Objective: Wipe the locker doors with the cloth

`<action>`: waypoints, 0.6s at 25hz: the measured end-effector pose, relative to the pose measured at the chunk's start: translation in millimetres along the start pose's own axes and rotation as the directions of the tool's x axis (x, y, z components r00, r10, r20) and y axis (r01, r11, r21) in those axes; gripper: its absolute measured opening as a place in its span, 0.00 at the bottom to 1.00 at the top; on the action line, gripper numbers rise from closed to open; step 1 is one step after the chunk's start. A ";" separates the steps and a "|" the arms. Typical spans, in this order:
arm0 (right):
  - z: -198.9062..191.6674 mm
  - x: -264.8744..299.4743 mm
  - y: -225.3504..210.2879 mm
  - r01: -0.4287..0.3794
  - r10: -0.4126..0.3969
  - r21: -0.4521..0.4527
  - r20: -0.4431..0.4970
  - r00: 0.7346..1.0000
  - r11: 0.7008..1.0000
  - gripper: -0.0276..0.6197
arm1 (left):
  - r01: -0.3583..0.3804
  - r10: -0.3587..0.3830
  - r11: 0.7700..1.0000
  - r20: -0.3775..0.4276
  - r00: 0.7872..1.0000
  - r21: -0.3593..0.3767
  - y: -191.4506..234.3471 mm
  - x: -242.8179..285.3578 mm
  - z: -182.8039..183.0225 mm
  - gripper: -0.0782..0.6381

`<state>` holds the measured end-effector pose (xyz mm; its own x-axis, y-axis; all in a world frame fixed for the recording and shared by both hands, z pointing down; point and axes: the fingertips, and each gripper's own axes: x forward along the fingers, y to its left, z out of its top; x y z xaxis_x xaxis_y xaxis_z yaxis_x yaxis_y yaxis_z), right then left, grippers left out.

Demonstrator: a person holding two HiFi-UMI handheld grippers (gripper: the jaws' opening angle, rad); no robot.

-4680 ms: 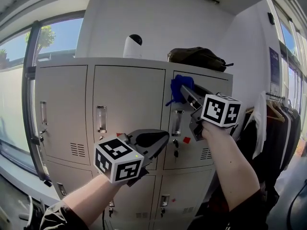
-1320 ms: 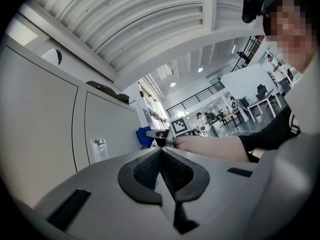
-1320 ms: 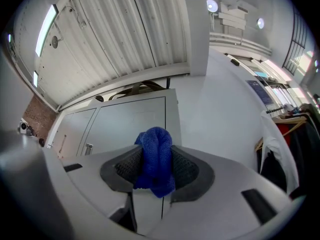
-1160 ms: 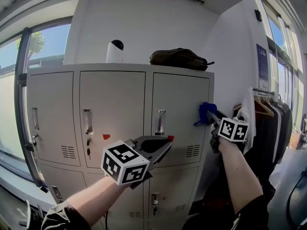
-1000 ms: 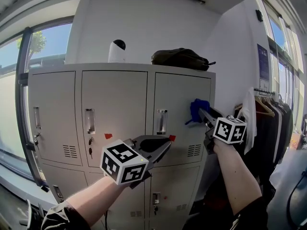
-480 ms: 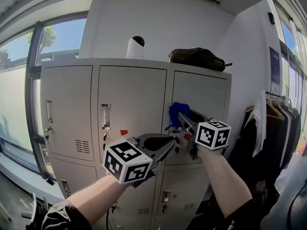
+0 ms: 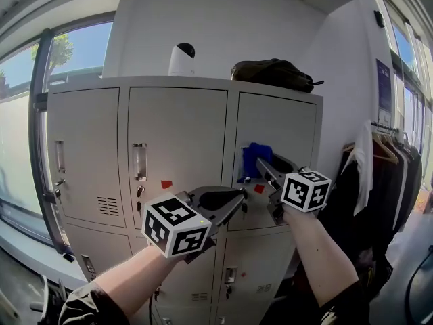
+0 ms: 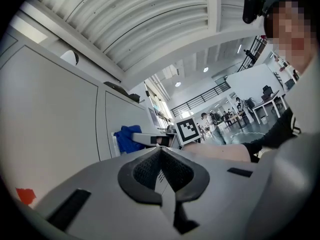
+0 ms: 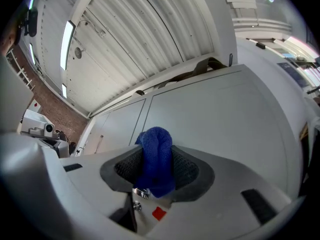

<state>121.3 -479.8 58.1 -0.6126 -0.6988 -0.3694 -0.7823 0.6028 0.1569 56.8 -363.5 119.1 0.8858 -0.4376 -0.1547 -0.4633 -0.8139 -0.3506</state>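
Observation:
A bank of light grey lockers [image 7: 183, 134] fills the middle of the head view. My right gripper [image 7: 260, 164] is shut on a blue cloth [image 7: 253, 158], which presses against the left part of the upper right locker door [image 7: 281, 134], near its handle. In the right gripper view the blue cloth [image 9: 156, 159] bulges between the jaws in front of the grey door [image 9: 215, 124]. My left gripper [image 7: 238, 200] is shut with nothing in it, held lower and in front of the middle door [image 7: 179, 141]. From the left gripper view the cloth [image 8: 127, 137] shows beyond the jaws.
On top of the lockers stand a white dome camera [image 7: 181, 59] and a dark bag [image 7: 274, 73]. Red tags [image 7: 166, 184] mark the doors below the handles. Clothes hang on a rack [image 7: 382, 175] at the right. A large window [image 7: 27, 127] is at the left.
My right gripper has carried the cloth leftward across the upper right door, from its right edge to near its handle. The left gripper has stayed about where it was.

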 end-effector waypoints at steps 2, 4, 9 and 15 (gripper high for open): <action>-2.3 -9.7 -14.1 0.022 -0.022 0.002 -0.001 1.000 1.000 0.28 | 0.008 -0.008 1.000 0.001 1.000 -0.002 -0.6 5.5 -1.4 0.12; -3.1 -20.7 -30.5 0.048 -0.048 0.006 0.001 0.999 0.999 0.28 | 0.014 -0.014 1.000 0.000 1.000 -0.004 -1.0 11.4 -3.6 0.12; -0.9 -52.0 -78.9 0.140 -0.140 0.017 0.011 0.990 0.990 0.28 | 0.020 -0.020 1.000 -0.010 1.000 -0.007 0.3 25.0 -11.4 0.12; 0.9 -93.3 -142.1 0.268 -0.269 0.027 0.016 0.963 0.963 0.28 | 0.019 -0.019 1.000 -0.016 1.000 -0.005 1.4 34.3 -17.0 0.12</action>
<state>289.8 -499.9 69.5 -0.3778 -0.8291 -0.4121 -0.9147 0.4032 0.0273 86.1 -386.2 129.0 0.8937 -0.4284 -0.1330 -0.4468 -0.8240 -0.3484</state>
